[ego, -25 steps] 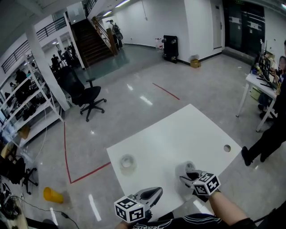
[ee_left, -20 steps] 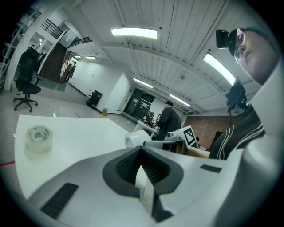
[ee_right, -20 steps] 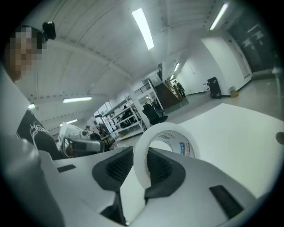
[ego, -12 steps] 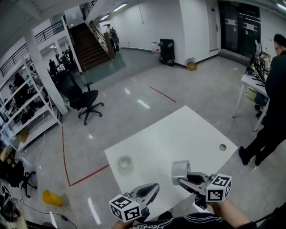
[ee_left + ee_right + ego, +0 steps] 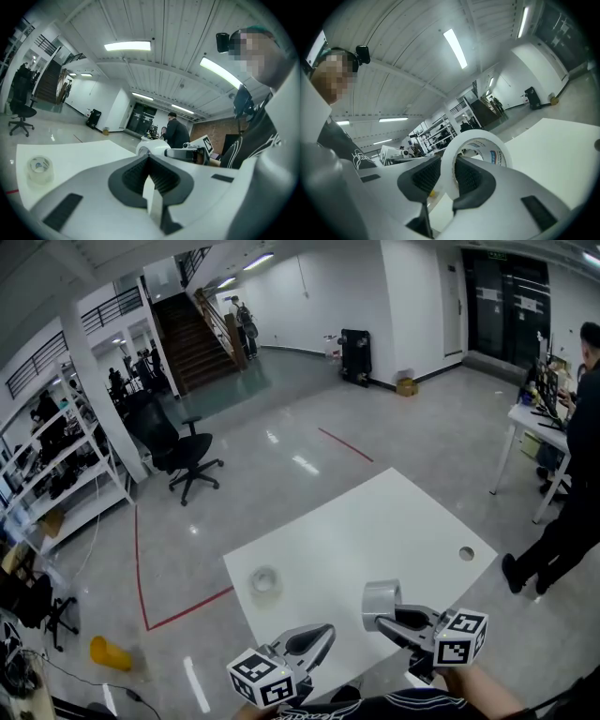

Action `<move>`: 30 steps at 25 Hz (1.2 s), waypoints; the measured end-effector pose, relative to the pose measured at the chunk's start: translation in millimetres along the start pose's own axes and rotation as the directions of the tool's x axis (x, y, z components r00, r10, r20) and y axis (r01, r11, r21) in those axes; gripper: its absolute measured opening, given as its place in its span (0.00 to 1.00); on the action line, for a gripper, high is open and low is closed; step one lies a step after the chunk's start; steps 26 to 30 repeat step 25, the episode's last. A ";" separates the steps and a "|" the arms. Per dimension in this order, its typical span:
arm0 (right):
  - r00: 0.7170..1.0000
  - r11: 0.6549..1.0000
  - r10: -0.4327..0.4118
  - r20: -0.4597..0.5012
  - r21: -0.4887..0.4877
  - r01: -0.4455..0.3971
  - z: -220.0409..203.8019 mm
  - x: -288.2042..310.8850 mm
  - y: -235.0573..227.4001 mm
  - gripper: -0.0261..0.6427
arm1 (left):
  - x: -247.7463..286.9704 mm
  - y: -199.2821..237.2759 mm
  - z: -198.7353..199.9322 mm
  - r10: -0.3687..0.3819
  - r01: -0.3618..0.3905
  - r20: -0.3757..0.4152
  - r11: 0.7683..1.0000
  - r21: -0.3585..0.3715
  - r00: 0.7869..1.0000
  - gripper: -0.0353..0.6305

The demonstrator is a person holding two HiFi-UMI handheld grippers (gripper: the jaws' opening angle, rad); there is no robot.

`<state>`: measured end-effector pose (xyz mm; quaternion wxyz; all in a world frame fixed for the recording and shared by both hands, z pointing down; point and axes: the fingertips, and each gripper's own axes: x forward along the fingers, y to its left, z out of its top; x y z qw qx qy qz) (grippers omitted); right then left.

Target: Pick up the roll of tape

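My right gripper (image 5: 382,617) is shut on a white roll of tape (image 5: 381,598) and holds it upright in the air above the near part of the white table (image 5: 375,521). In the right gripper view one jaw sits inside the roll of tape (image 5: 480,146) and the other outside, pinching its wall. A second, clear roll of tape (image 5: 265,580) lies flat on the table to the left, also seen as a clear roll (image 5: 40,168) in the left gripper view. My left gripper (image 5: 323,635) hovers at the table's near edge, jaws together and holding nothing.
The table has a round hole (image 5: 466,554) near its right corner. A person in dark clothes (image 5: 572,484) stands to the right beside another desk (image 5: 539,423). A black office chair (image 5: 178,451) and a yellow object (image 5: 110,652) are on the floor at the left.
My right gripper has lifted the white roll off the table, then held nearly still. The left gripper has risen a little.
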<state>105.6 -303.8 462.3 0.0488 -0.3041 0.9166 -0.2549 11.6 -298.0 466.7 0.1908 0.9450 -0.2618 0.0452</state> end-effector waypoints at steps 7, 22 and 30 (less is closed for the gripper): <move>1.000 1.000 -0.003 0.006 -0.003 0.003 -4.0 -4.4 1.9 0.18 | -0.9 -10.2 -1.9 0.001 -0.001 -0.003 1.000 0.012 1.000 0.06; 1.000 0.999 0.027 0.004 -0.029 -0.027 -7.8 -9.1 25.1 0.18 | -10.8 -28.6 -4.2 0.007 -0.008 0.009 0.999 0.032 1.000 0.06; 1.000 0.999 0.030 0.004 -0.032 -0.030 -9.0 -11.9 32.2 0.18 | -15.0 -33.6 -4.9 0.009 -0.009 0.011 0.999 0.034 1.000 0.06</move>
